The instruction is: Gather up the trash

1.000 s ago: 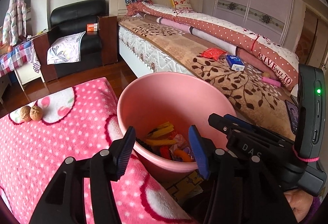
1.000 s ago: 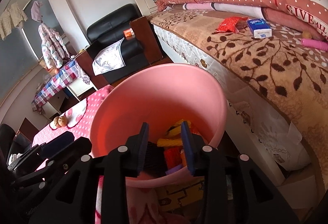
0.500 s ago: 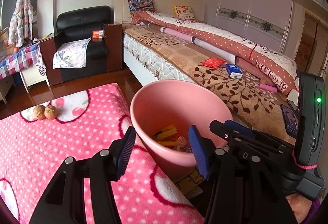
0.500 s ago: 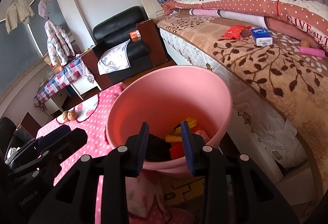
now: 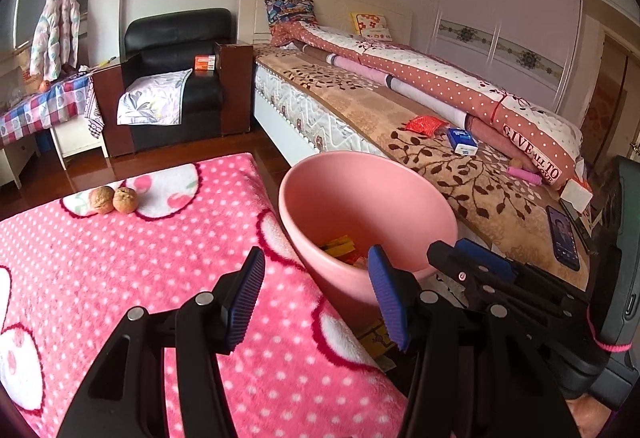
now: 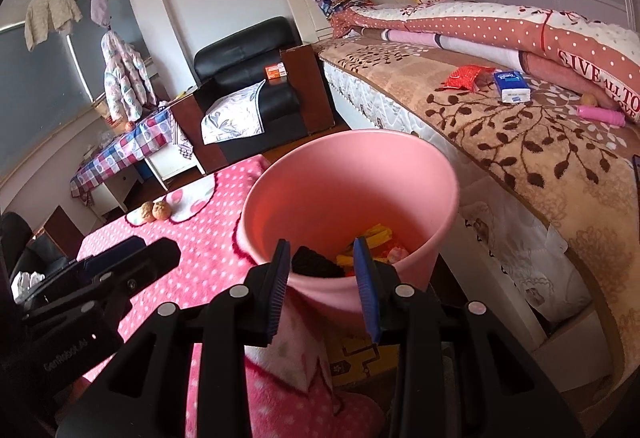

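A pink trash bin (image 5: 360, 193) stands beside a table with a pink polka-dot cloth (image 5: 120, 278); it also shows in the right wrist view (image 6: 352, 189). Yellow, red and black scraps (image 6: 360, 250) lie inside it. Two walnuts (image 5: 114, 199) sit at the table's far edge, also seen in the right wrist view (image 6: 156, 211). My left gripper (image 5: 316, 298) is open and empty over the table's right edge, near the bin. My right gripper (image 6: 322, 278) is open and empty just before the bin's near rim.
A bed (image 5: 440, 141) with a brown leaf cover runs along the right, with a red packet (image 5: 424, 125), a blue tissue pack (image 5: 462, 141) and a phone (image 5: 564, 238) on it. A black armchair (image 5: 176, 77) and a checkered side table (image 5: 40, 109) stand at the back.
Both grippers have pulled back and up from the bin. The left one has swung left over the pink cloth, so the walnuts sit nearer the middle. Both stay open and empty.
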The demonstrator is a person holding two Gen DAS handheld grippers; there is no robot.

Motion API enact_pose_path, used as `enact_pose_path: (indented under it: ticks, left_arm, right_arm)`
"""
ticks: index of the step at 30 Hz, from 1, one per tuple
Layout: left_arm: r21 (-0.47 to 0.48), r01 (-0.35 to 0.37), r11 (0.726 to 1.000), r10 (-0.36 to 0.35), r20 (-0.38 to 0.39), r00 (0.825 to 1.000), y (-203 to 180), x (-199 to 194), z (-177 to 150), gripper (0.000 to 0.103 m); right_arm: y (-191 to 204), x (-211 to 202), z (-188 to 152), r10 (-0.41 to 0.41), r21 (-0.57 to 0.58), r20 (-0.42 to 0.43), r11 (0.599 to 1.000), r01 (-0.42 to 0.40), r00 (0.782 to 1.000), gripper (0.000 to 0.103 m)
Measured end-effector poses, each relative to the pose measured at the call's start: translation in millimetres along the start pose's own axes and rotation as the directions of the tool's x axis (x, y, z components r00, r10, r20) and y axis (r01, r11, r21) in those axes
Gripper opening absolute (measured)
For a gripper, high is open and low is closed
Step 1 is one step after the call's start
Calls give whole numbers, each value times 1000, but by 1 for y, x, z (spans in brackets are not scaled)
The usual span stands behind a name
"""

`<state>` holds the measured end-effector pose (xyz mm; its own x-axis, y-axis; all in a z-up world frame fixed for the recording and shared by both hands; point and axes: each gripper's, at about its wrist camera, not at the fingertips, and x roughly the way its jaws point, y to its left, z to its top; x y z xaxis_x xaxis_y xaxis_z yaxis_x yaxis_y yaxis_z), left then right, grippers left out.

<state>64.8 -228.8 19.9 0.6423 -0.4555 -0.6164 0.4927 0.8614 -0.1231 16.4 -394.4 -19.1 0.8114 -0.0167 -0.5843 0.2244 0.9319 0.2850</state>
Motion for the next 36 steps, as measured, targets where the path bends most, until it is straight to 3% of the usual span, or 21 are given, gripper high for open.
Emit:
enact_pose_path:
  ticks: [7, 11, 22, 36]
  left_arm:
    - [-8, -30, 1000, 30, 22, 999, 4, -13, -2, 53]
    - [1, -51, 999, 51, 39, 998, 6, -21, -4, 53]
    - [-41, -73, 996, 75, 69, 995, 20, -40, -10, 53]
    - [-75, -105, 992, 112, 99, 989, 31, -55, -17, 53]
  right_arm:
    - [11, -7, -4, 11, -13, 2, 1000, -11, 1000, 34]
    - [18, -14, -7, 17, -29, 20, 999, -17, 1000, 47]
    - [44, -25, -14, -3, -114, 39, 993, 7, 999, 47]
    - [54, -33, -18, -24, -129, 65, 991, 33, 998, 50]
